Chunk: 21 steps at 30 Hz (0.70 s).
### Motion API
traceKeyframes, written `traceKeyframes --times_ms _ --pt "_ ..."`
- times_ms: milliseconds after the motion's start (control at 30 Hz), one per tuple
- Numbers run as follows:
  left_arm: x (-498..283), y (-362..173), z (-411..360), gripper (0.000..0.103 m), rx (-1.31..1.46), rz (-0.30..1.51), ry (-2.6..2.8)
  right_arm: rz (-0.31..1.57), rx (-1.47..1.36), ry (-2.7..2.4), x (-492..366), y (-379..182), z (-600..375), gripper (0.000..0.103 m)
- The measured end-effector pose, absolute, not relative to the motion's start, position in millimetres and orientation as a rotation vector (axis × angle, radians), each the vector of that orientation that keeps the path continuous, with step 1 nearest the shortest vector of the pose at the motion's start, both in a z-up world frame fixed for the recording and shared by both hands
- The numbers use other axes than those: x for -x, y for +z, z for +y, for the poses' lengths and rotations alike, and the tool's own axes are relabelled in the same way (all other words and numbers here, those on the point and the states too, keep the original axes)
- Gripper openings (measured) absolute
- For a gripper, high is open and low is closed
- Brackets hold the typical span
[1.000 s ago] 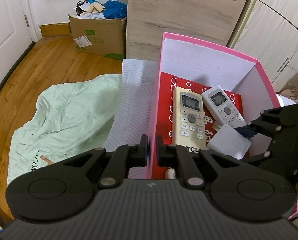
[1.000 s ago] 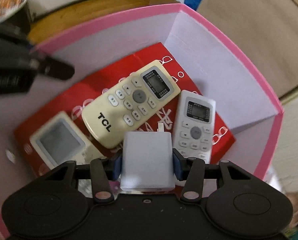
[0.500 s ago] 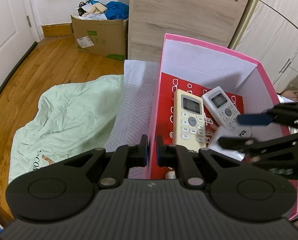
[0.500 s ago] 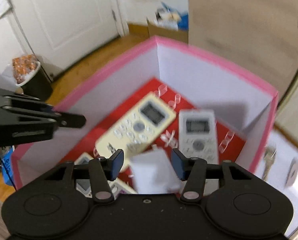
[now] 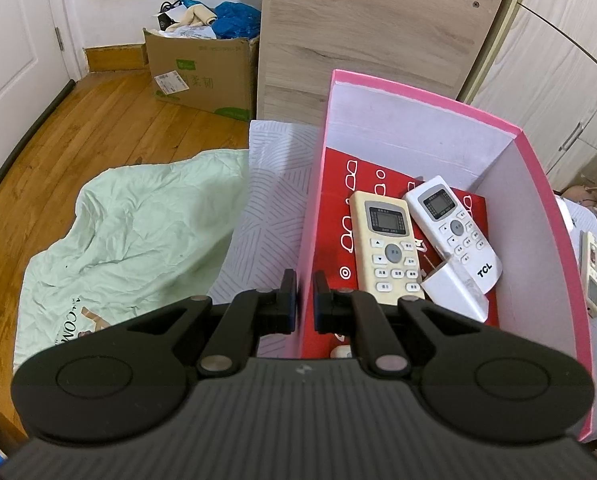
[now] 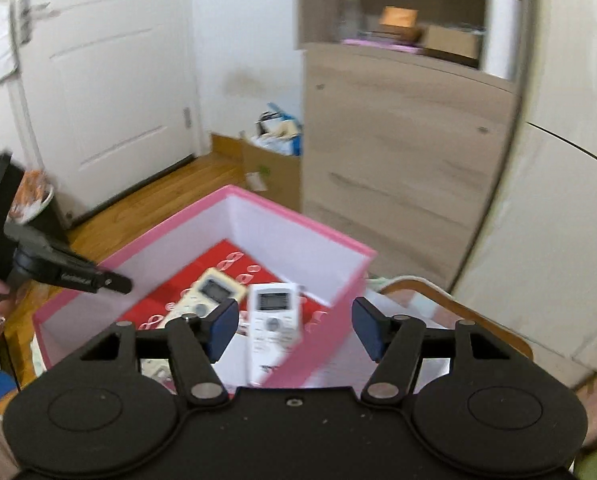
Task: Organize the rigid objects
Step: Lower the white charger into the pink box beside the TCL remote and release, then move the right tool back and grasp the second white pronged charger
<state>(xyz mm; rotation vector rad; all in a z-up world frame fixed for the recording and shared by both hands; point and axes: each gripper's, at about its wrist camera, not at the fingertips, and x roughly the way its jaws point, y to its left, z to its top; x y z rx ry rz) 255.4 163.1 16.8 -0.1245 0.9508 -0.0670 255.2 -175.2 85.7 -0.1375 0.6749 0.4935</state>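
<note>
A pink box with a red liner holds a cream remote, a white TCL remote and a white plug adapter lying against both. My left gripper is shut on the box's left wall. The right wrist view shows my right gripper above the box's near right corner. Its jaws are opening and grip nothing. Below them lie the cream remote and the white remote. The left gripper shows at the box's left wall.
Another cream remote lies outside the box on the patterned table cover, to the right. A green sheet covers the floor at left. A cardboard box and a wooden board stand behind. Wardrobe doors rise at right.
My right gripper let go of the white adapter, which now lies in the box. It then rose and drew back out of the box with its jaws widening. The left gripper stayed put.
</note>
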Motion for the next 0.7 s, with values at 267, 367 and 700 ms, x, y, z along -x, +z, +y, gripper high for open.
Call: traceKeyframes --times_ms 267,367,700 --pt "-257.0 17.3 165.7 0.005 0.166 0.956 -0.052 0.735 -0.062 0.387 -260.1 80.0 -258.2 0.068" --pt "-257.9 18.7 163.8 0.005 0.160 0.952 -0.048 0.778 -0.090 0.355 -261.0 67.3 -271.9 0.068" --pt "-262.5 18.8 158.7 0.005 0.151 0.944 -0.024 1.001 -0.065 0.282 -195.6 -4.1 -296.2 0.068"
